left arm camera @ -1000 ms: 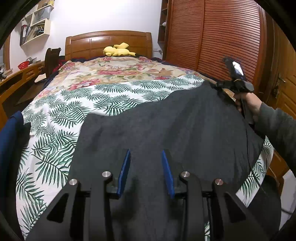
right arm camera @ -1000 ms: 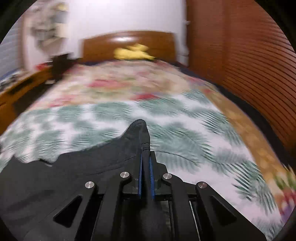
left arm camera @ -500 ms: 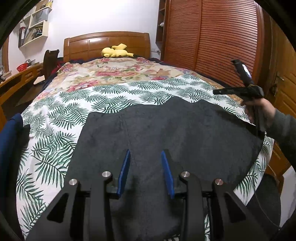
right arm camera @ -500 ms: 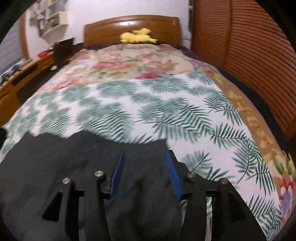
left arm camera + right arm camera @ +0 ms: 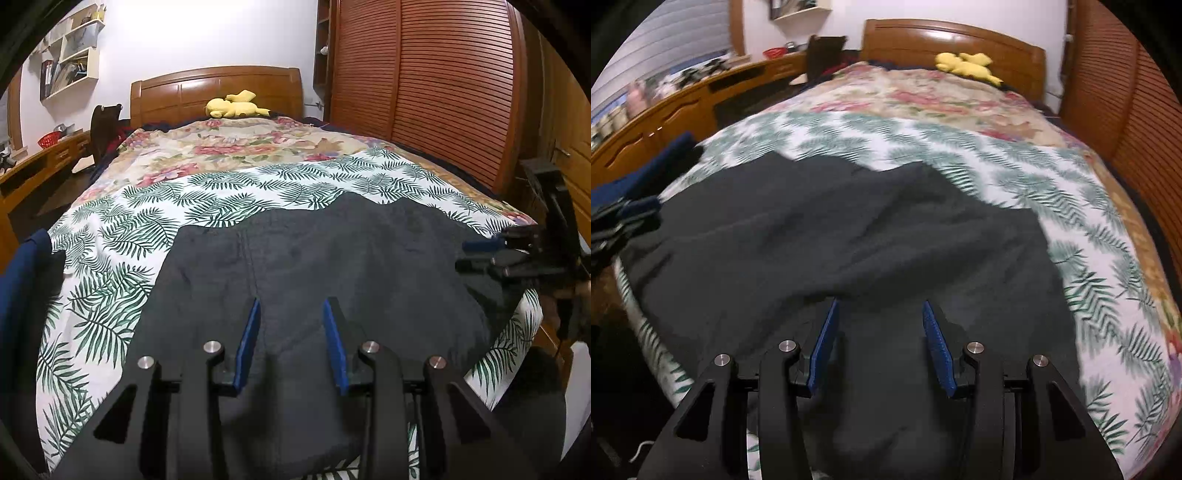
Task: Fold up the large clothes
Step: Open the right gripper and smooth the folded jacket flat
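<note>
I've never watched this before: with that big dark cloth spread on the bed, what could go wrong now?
The dark cloth hangs over the bed's near edge, so it might slide off. Its far edge is wavy, so a fold could come out crooked. Both tongs, left and right, stand open and hold nothing.

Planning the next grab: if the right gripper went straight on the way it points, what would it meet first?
Most likely the dark garment spread on the bed; the open right gripper tilts down at it, though depth is unclear.
</note>
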